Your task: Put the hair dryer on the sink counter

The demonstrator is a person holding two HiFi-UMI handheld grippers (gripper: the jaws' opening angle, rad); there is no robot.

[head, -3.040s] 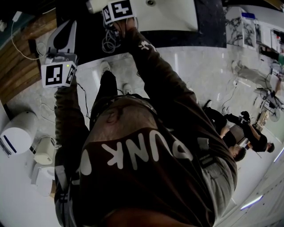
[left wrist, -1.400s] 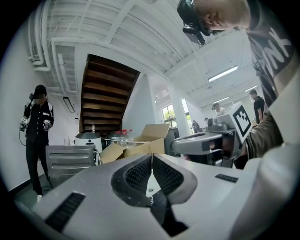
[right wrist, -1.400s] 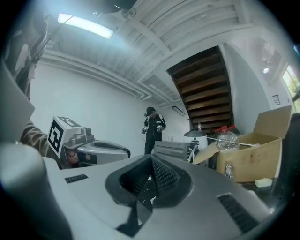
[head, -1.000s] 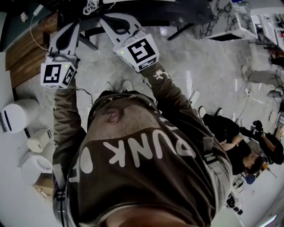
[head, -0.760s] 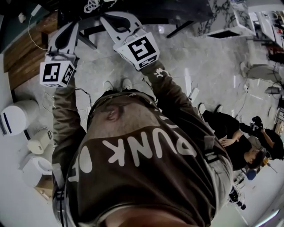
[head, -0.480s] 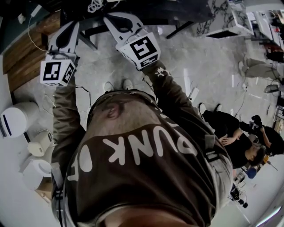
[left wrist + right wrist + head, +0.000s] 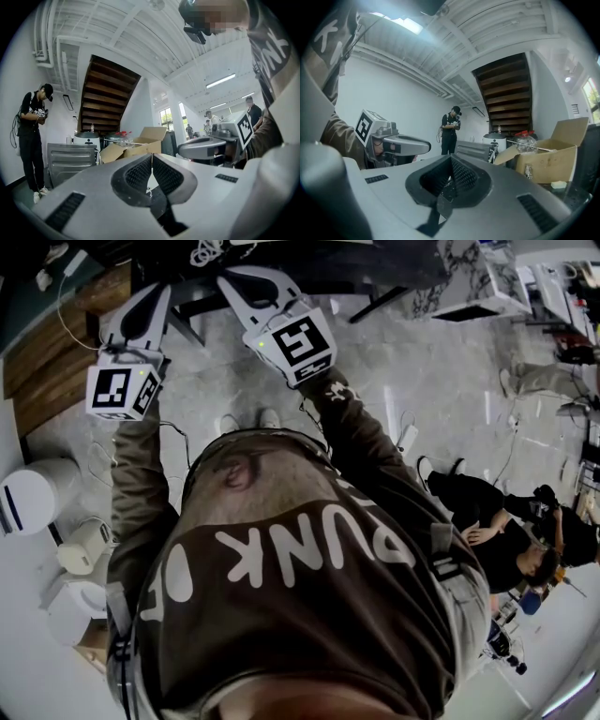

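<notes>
Left gripper view: the left gripper (image 7: 151, 155) has its jaws pinched tight together, nothing between them. Right gripper view, same deal, the right gripper (image 7: 451, 157) is closed up and empty. Head view has both side by side over the floor, tips pointing at a coiled white cord (image 7: 208, 251) at the top edge, clear of both. Can't make out the hair dryer itself. Farther back there's a cardboard box (image 7: 140, 143).

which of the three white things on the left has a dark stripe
The largest one, topmost at the head view's left edge; the cream one and the white one below it show no stripe.
</notes>
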